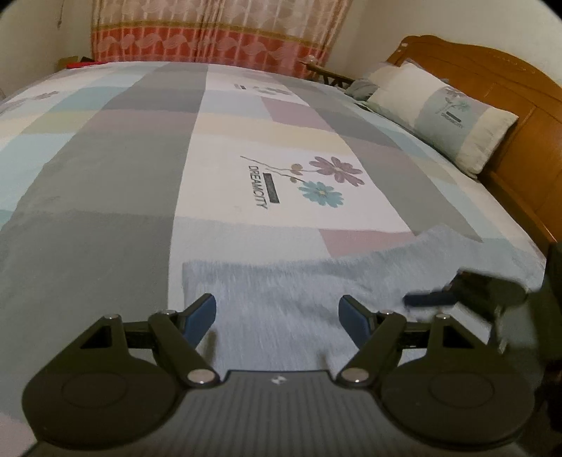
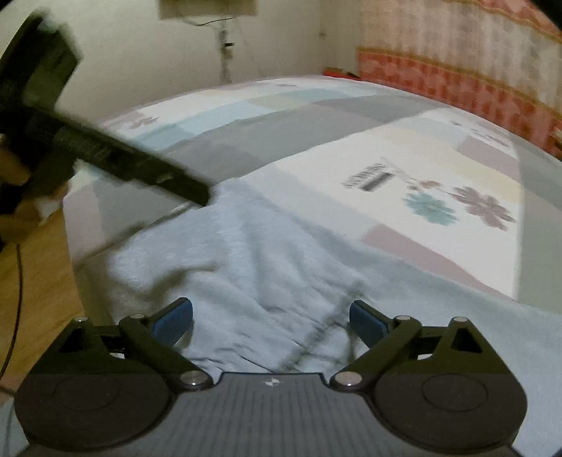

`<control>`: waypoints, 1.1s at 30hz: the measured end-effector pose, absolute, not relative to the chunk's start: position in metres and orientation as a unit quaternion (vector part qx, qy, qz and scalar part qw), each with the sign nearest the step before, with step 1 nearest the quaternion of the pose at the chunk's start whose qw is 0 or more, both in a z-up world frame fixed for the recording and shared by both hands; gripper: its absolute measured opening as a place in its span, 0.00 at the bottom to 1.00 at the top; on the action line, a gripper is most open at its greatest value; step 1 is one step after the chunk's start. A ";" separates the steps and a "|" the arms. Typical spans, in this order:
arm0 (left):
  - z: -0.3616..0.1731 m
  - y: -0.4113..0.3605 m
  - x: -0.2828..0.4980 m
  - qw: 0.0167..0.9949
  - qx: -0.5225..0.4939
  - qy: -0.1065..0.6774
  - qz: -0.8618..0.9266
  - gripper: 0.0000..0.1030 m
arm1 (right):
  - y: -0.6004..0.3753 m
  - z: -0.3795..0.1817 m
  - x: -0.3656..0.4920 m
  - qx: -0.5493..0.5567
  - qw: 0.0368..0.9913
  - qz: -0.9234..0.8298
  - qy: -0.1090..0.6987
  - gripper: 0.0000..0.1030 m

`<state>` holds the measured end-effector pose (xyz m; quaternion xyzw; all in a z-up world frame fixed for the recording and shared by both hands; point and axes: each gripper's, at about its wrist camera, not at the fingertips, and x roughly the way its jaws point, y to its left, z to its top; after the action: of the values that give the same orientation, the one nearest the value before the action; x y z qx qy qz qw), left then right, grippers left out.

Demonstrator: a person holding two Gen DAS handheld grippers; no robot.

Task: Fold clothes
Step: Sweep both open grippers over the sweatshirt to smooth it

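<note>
A light blue fleecy garment (image 1: 298, 291) lies spread on the near part of the bed; in the right wrist view the same garment (image 2: 253, 267) shows wrinkles and a dark seam. My left gripper (image 1: 277, 313) hovers over the garment's near left part, open, with nothing between its blue pads. My right gripper (image 2: 270, 321) is open above the wrinkled cloth near the seam, its pads not pressing on it. The right gripper also shows blurred at the right edge of the left wrist view (image 1: 432, 298), and the left gripper crosses the upper left of the right wrist view (image 2: 196, 190).
The bed (image 1: 140, 158) carries a patchwork sheet with a flower print. A pillow (image 1: 439, 112) lies against the wooden headboard (image 1: 520, 116) at right. A patterned curtain (image 1: 217, 31) hangs behind the bed. Wooden floor (image 2: 35, 281) shows beside the bed's left edge.
</note>
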<state>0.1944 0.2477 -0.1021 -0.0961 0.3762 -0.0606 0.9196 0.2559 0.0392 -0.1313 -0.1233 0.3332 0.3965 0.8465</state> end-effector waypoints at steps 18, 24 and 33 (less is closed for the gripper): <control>-0.130 0.126 0.152 0.889 -0.014 0.439 -0.132 0.75 | -0.134 -0.161 0.213 -0.118 0.900 0.152 0.391 1.00; -0.089 0.101 0.162 0.914 0.001 0.380 -0.143 0.81 | -0.142 -0.169 0.205 -0.109 0.908 0.151 0.376 1.00; -0.139 0.054 0.199 0.900 0.037 0.424 -0.096 0.87 | -0.162 -0.144 0.185 -0.100 0.921 0.146 0.347 1.00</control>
<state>0.1993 0.0540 -0.1386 0.0367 0.4243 -0.0960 0.8997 0.1853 -0.1616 -0.1442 -0.0997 0.3472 0.1463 0.9209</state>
